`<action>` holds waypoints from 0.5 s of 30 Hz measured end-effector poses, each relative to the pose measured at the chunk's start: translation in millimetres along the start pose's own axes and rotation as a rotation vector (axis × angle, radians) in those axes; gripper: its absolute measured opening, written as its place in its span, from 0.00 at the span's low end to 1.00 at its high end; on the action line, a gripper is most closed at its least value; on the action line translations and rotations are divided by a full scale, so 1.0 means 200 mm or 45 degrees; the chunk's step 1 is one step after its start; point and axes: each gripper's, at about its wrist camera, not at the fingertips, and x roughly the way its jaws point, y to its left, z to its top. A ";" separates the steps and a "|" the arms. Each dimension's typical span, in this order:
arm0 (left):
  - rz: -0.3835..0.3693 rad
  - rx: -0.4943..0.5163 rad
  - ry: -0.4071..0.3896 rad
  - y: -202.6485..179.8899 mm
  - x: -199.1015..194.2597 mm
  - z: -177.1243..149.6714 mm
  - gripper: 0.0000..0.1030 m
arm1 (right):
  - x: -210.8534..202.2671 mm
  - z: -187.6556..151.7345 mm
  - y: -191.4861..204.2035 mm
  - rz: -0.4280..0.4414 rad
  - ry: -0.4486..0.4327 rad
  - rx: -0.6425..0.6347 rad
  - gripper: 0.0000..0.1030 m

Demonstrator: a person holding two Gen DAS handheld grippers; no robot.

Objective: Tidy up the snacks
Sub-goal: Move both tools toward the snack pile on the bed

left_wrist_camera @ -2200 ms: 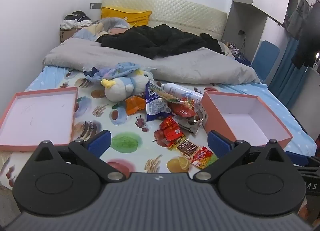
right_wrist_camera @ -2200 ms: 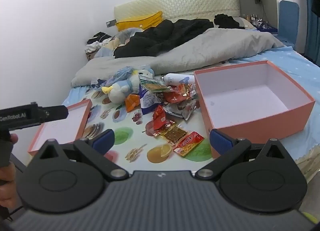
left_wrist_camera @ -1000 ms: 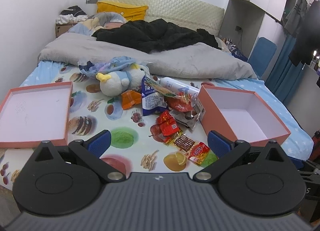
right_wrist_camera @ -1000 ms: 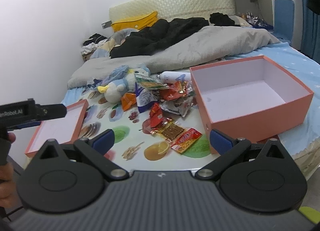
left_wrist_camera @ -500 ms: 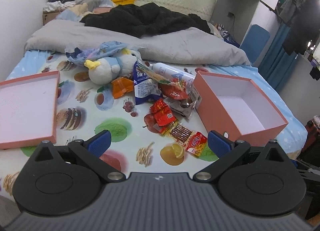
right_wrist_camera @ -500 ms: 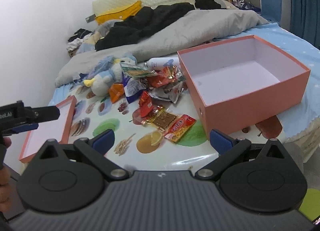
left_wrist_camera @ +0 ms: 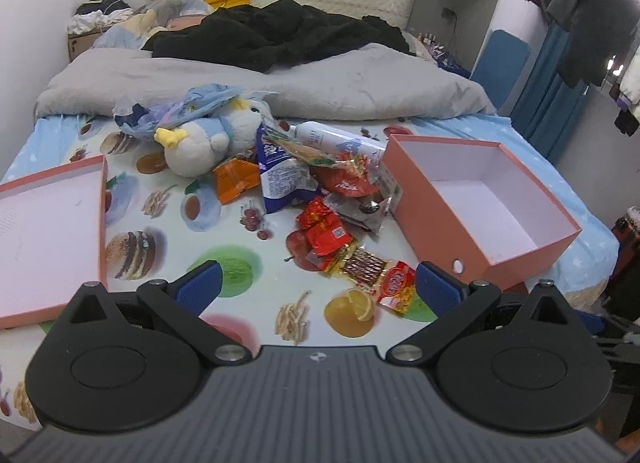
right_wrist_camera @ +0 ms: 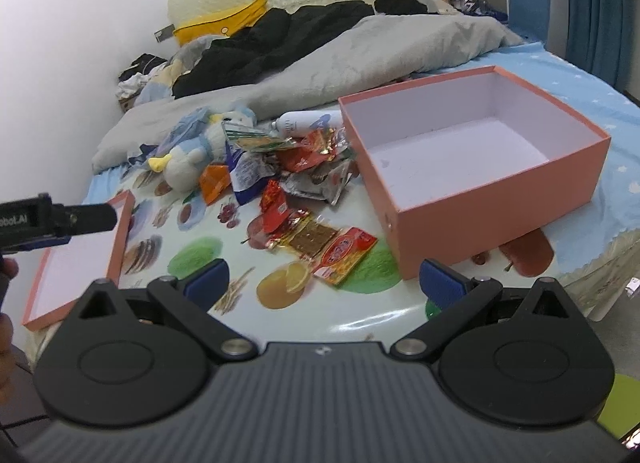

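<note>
At nine o'clock on the bed lies the box lid (left_wrist_camera: pixel 48 231), upturned and holding nothing; a packet dropped there by mistake would be in the wrong container. The left gripper (left_wrist_camera: pixel 316 287) hangs at six o'clock above the printed sheet (left_wrist_camera: pixel 224 231) with its jaws spread wide and nothing between them. Toward eleven o'clock a stuffed toy (left_wrist_camera: pixel 200 143) leans into the heap, so a careless sweep could drag it along with the food. The snacks (left_wrist_camera: pixel 320 203) — the things to be sorted — are piled at the centre, running from an orange packet (left_wrist_camera: pixel 236 179) and a blue bag (left_wrist_camera: pixel 284 179) down to the red packets (left_wrist_camera: pixel 326 229) and the long strip (left_wrist_camera: pixel 372 269) nearest the grippers. They overlap, so I judge that a pinch on one crinkly wrapper may lift its neighbour, or slip off the glossy film. A white bottle (left_wrist_camera: pixel 332 139) at twelve o'clock lies on its side and could roll if nudged. The right gripper (right_wrist_camera: pixel 324 279) is likewise spread wide and empty — its right finger sits close to the near wall of the open box (right_wrist_camera: pixel 500 203) at two o'clock, and a forward move could bump the box and push it toward the edge of the bed.
</note>
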 end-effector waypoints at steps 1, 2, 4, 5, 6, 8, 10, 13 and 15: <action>-0.005 -0.003 -0.004 0.00 0.00 0.00 1.00 | 0.00 0.00 0.01 0.000 0.007 -0.008 1.00; -0.011 0.003 -0.009 -0.01 0.00 -0.01 1.00 | 0.00 -0.01 0.01 0.001 0.009 -0.017 1.00; -0.003 0.015 -0.022 0.00 -0.01 -0.01 1.00 | -0.01 -0.01 0.02 0.001 0.006 -0.020 1.00; 0.003 0.015 -0.031 0.00 -0.01 -0.02 1.00 | -0.01 -0.02 0.02 0.002 0.001 -0.021 1.00; 0.006 0.011 -0.041 0.01 -0.02 -0.02 1.00 | -0.02 -0.02 0.02 0.002 -0.002 -0.027 1.00; 0.006 -0.003 -0.052 0.03 -0.01 -0.02 1.00 | -0.01 -0.03 0.02 0.006 0.000 -0.046 1.00; 0.014 -0.014 -0.049 0.04 0.01 -0.04 1.00 | -0.01 -0.03 0.03 0.017 0.012 -0.076 1.00; 0.001 -0.039 -0.052 0.03 0.02 -0.07 1.00 | -0.01 -0.04 0.04 0.025 0.024 -0.113 1.00; -0.002 -0.057 -0.044 0.02 0.04 -0.10 1.00 | 0.00 -0.05 0.04 -0.007 0.032 -0.127 1.00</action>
